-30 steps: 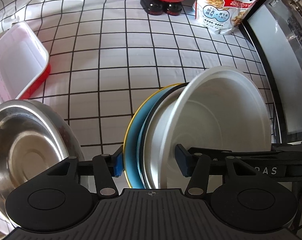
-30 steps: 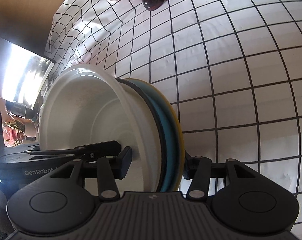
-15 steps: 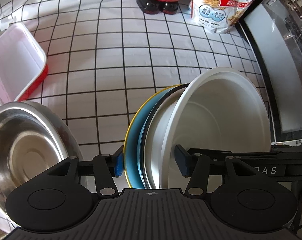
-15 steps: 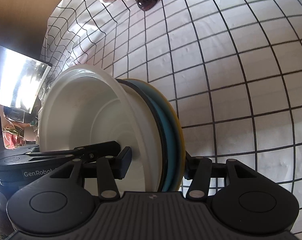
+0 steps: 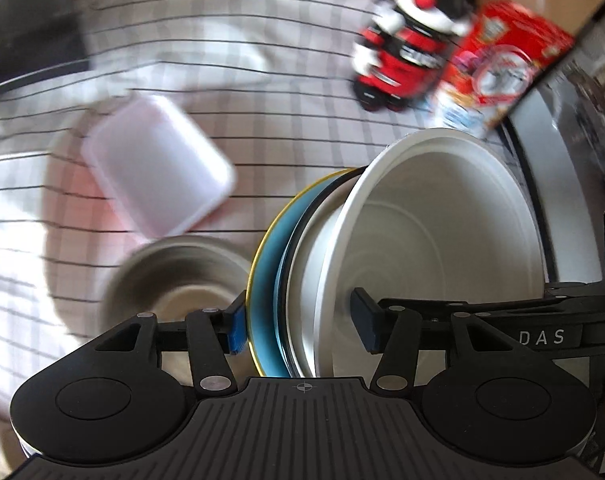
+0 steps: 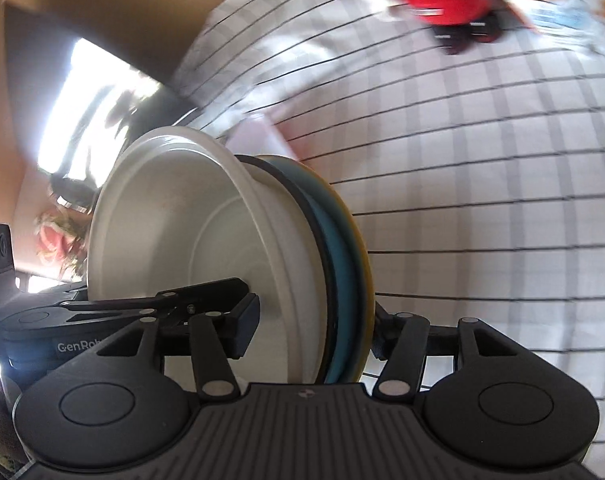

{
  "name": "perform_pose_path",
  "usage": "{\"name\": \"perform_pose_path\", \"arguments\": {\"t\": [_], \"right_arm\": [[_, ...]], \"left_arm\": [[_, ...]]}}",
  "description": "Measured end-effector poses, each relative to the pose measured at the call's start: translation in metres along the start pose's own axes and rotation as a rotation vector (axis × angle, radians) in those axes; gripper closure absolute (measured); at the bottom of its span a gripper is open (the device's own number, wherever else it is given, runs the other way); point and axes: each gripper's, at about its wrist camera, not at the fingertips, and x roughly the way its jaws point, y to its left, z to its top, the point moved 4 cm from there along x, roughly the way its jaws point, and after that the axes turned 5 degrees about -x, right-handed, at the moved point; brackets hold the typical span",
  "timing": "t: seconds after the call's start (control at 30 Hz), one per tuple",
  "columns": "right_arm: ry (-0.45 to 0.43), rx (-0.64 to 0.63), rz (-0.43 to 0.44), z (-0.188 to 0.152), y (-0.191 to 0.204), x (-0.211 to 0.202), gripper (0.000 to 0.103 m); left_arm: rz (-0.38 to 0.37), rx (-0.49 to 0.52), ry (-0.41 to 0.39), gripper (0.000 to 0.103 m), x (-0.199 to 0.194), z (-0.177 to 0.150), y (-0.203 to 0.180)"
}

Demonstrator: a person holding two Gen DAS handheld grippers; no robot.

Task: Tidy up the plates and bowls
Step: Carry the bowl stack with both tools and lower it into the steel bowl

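The white grid-checked tablecloth (image 5: 230, 60) lies below the stack: a deep white plastic bowl (image 5: 434, 240) on a blue yellow-rimmed plate (image 5: 264, 280), held edge-on in the air. The left gripper (image 5: 298, 326) and the right gripper (image 6: 316, 330) each clamp opposite sides, one finger inside the bowl, one under the plate; the right jaws have just been opening slightly.

One white bowl (image 5: 442, 216), one blue plate (image 5: 264, 292), one steel bowl (image 5: 170, 276), one pink tray (image 5: 158, 164), one red toy (image 5: 406, 56), one cereal bag (image 5: 498, 68), two tools (image 5: 298, 326) (image 6: 316, 332).

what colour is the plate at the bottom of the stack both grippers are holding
Blue with a yellow rim: the plate shows best in the left wrist view.
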Motion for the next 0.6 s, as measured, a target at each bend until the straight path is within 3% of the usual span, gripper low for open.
{"name": "perform_pose_path", "arguments": {"t": [0.17, 0.33, 0.6], "right_arm": [[0.054, -0.039, 0.019, 0.0, 0.033, 0.043, 0.047], [0.132, -0.037, 0.0, -0.011, 0.043, 0.079, 0.047], [0.177, -0.018, -0.055, -0.025, 0.045, 0.11, 0.046]], "left_arm": [[0.023, -0.073, -0.001, 0.047, -0.009, -0.005, 0.054], [0.01, -0.135, 0.058, 0.047, 0.007, -0.018, 0.096], [-0.052, -0.166, 0.127, 0.044, 0.036, -0.037, 0.128]]}}
